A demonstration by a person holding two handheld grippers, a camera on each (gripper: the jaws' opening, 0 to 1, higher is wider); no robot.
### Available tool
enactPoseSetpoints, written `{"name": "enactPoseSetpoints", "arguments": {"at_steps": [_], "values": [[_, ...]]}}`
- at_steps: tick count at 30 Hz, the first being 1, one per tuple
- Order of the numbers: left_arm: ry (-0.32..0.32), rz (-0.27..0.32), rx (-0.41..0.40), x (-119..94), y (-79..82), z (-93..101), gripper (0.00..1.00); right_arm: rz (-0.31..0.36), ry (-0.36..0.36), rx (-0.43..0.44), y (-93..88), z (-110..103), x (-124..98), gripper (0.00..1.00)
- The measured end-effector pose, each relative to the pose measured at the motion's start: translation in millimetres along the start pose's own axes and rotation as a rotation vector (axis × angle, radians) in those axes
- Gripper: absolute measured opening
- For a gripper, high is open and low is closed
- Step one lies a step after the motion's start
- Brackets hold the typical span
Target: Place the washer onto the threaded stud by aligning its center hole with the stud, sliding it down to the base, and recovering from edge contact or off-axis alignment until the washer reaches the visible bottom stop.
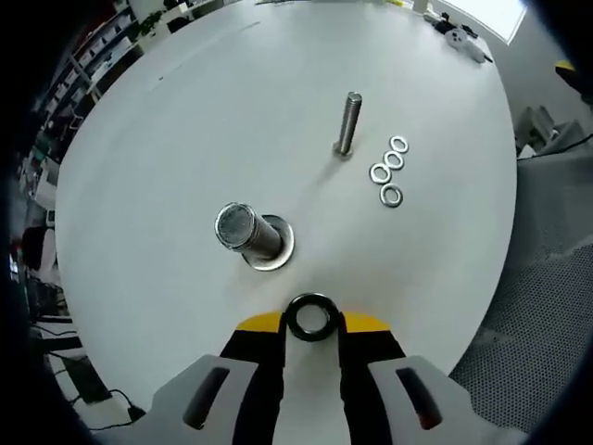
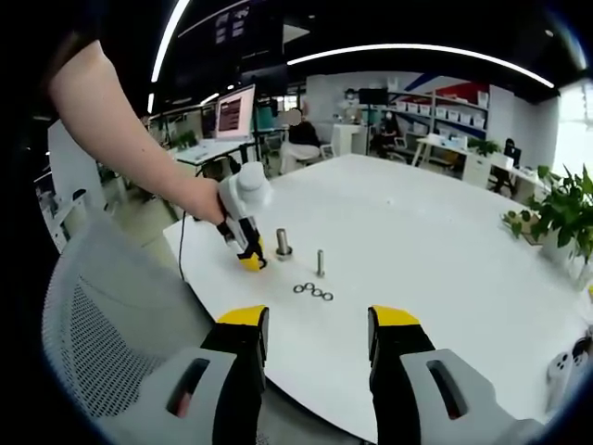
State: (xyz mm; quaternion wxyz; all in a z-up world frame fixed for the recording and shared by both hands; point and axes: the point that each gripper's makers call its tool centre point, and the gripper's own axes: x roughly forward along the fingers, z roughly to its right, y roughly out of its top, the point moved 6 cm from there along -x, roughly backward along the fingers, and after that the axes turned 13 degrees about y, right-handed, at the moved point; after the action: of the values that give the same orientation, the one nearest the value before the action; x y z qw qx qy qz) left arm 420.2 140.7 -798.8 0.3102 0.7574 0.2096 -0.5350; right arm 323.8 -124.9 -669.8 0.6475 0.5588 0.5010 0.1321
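Note:
My left gripper [image 1: 311,330] is shut on a dark washer [image 1: 310,298], held flat between its yellow tips just above the white table [image 1: 167,139]. Ahead of it stands a thick threaded stud [image 1: 248,229] with a metal washer [image 1: 278,252] around its base. Farther off rises a thin threaded stud [image 1: 348,120]. In the right gripper view, a person's hand holds the left gripper [image 2: 248,250] close beside the thick stud [image 2: 283,243], with the thin stud [image 2: 321,262] to its right. My right gripper [image 2: 318,326] hangs open and holds nothing, back from the table edge.
Several loose silver washers [image 1: 389,171] lie in a row beside the thin stud, seen also as washers [image 2: 313,291] near the table's front. A mesh chair [image 2: 102,315] stands at the left. A potted plant [image 2: 565,218] and desks fill the room behind.

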Motion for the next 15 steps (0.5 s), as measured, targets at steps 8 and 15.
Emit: {"name": "enactPoseSetpoints", "arguments": {"at_steps": [8,15], "values": [[0.007,0.013,-0.013,-5.7,-0.2,-3.1,0.19,-0.002,0.002,0.000,0.0,-0.4,0.3,0.45],[0.016,0.028,-0.016,-8.2,1.7,-5.4,0.19,-0.002,0.006,-0.001,0.4,-1.1,0.7,0.45]]}}
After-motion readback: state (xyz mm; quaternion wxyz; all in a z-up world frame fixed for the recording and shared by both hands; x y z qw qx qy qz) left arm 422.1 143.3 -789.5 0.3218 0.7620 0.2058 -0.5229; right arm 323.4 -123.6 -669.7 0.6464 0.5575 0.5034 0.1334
